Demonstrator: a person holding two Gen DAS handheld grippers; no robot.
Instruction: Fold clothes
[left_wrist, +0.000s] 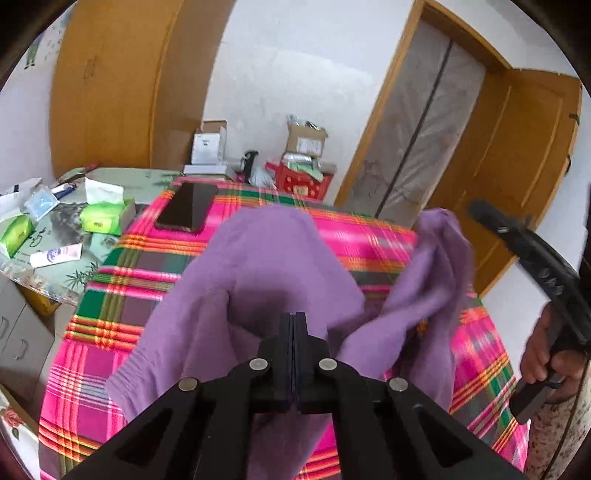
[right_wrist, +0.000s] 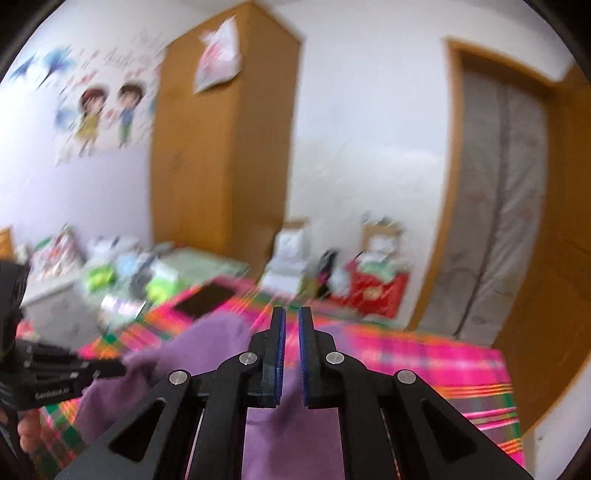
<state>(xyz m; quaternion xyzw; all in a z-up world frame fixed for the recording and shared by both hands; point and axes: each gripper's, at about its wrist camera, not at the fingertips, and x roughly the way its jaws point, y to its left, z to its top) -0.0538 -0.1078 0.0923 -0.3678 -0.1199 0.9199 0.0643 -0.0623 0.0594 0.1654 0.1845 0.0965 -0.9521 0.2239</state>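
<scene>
A purple garment (left_wrist: 266, 266) lies bunched on a pink plaid tablecloth (left_wrist: 122, 288). My left gripper (left_wrist: 294, 317) is shut on a fold of the garment and holds it raised above the table. The right gripper (left_wrist: 480, 210) shows at the right of the left wrist view, beside a lifted corner of the garment. In the right wrist view the right gripper (right_wrist: 291, 314) has its jaws a little apart with nothing between them, above the purple garment (right_wrist: 192, 347). The left gripper (right_wrist: 118, 367) shows at the left there, its tip in the cloth. The right wrist view is blurred.
A black phone (left_wrist: 188, 210) lies on the tablecloth's far left corner. A side table (left_wrist: 147, 177) at the left holds green tissue packs (left_wrist: 107, 218) and a tube. Boxes and a red crate (left_wrist: 303, 181) stand behind. A wooden door (left_wrist: 517, 158) is at the right.
</scene>
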